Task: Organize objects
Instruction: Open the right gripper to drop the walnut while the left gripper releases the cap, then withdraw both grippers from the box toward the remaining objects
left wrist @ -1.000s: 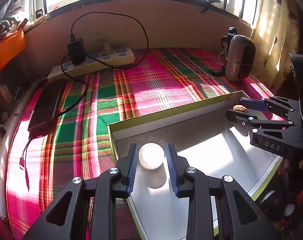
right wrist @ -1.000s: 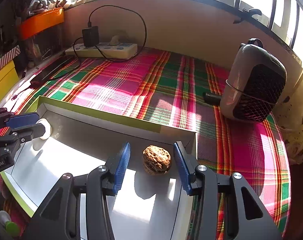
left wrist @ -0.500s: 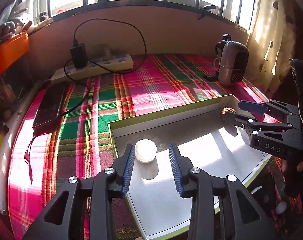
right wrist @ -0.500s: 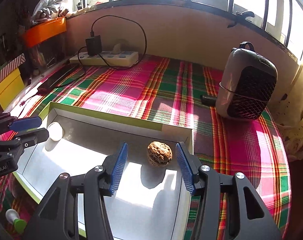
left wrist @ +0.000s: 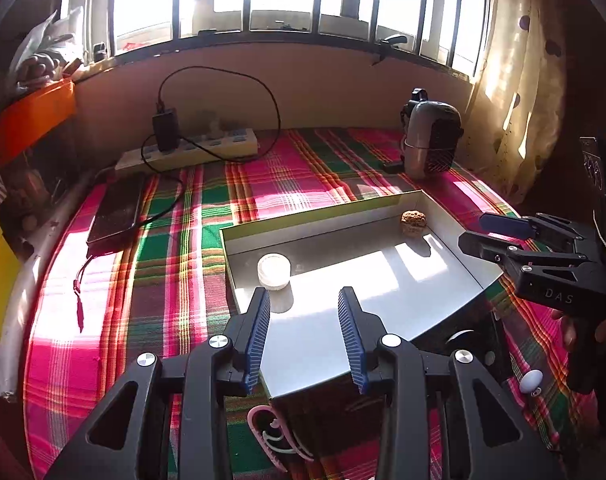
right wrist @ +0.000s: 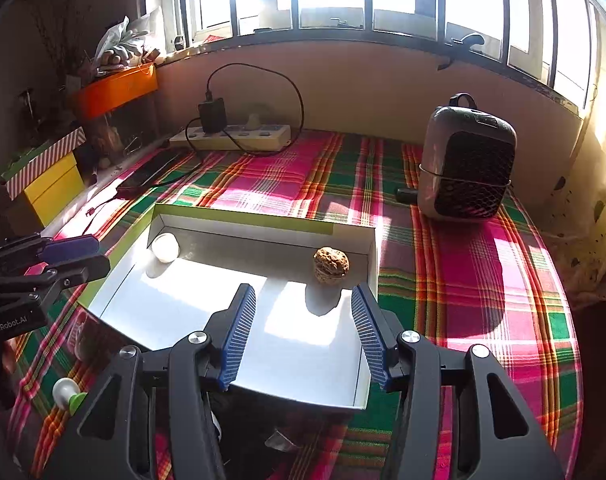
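A shallow white box with a green rim (left wrist: 323, 210) (right wrist: 243, 216) lies on the plaid cloth. A round white cap (left wrist: 274, 271) (right wrist: 165, 247) sits in its far left corner. A brown walnut (left wrist: 413, 222) (right wrist: 331, 265) sits in its far right corner. My left gripper (left wrist: 305, 334) is open and empty, drawn back from the cap. My right gripper (right wrist: 301, 330) is open and empty, drawn back from the walnut; it also shows in the left wrist view (left wrist: 491, 232). The left gripper shows in the right wrist view (right wrist: 75, 256).
A small heater (right wrist: 467, 168) stands at the back right. A power strip with a charger and cable (right wrist: 231, 136) lies by the wall. A dark phone (left wrist: 117, 208) lies at the left. Small items (right wrist: 67, 394) and a dark object lie at the box's near edge.
Both grippers have pulled back and up from the box. The cap and walnut stay in the box, no longer between the fingers.
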{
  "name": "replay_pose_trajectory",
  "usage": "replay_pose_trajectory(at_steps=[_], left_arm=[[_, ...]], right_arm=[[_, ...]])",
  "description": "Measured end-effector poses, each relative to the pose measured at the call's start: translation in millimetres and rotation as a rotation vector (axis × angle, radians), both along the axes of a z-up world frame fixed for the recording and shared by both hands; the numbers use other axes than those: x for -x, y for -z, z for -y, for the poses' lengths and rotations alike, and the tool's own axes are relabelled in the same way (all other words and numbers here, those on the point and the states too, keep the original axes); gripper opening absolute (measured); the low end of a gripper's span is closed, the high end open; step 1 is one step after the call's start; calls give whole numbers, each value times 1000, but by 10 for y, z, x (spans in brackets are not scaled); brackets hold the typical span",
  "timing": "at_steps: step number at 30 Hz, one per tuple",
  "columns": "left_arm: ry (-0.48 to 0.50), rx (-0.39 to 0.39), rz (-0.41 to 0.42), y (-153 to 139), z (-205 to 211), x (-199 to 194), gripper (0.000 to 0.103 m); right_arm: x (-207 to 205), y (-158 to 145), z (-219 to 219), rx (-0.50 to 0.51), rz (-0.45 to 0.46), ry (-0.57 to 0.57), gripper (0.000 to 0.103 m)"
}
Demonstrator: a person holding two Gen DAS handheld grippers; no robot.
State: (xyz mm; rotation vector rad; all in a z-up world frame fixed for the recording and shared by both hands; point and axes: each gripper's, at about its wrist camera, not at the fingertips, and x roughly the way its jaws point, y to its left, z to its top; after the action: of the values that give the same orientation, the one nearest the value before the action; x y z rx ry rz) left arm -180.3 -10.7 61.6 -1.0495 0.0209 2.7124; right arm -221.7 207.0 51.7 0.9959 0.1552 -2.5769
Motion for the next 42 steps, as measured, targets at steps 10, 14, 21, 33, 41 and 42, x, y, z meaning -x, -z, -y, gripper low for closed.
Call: replay_pose_trajectory(at_steps=[10, 14, 21, 33, 41, 42], left_arm=[[39, -58, -17, -25, 62, -456, 34], [60, -51, -29, 8, 22, -631, 34], [84, -84, 10, 93, 9, -792, 34], [94, -60, 17, 151, -82, -1056, 40], [56, -63, 61, 286, -158, -1091, 41], [53, -58, 61, 294, -170, -1093, 41]], right_arm=[[-456, 29, -206, 54, 9, 12, 51], [-581, 67, -272, 64, 23, 16, 51], [-761, 120, -367, 74, 31, 18, 51], [-1048, 294, -485, 86, 67, 27, 59], [-1243, 310, -473, 79, 48, 14, 64], [-1259, 304, -465, 75, 45, 13, 64]])
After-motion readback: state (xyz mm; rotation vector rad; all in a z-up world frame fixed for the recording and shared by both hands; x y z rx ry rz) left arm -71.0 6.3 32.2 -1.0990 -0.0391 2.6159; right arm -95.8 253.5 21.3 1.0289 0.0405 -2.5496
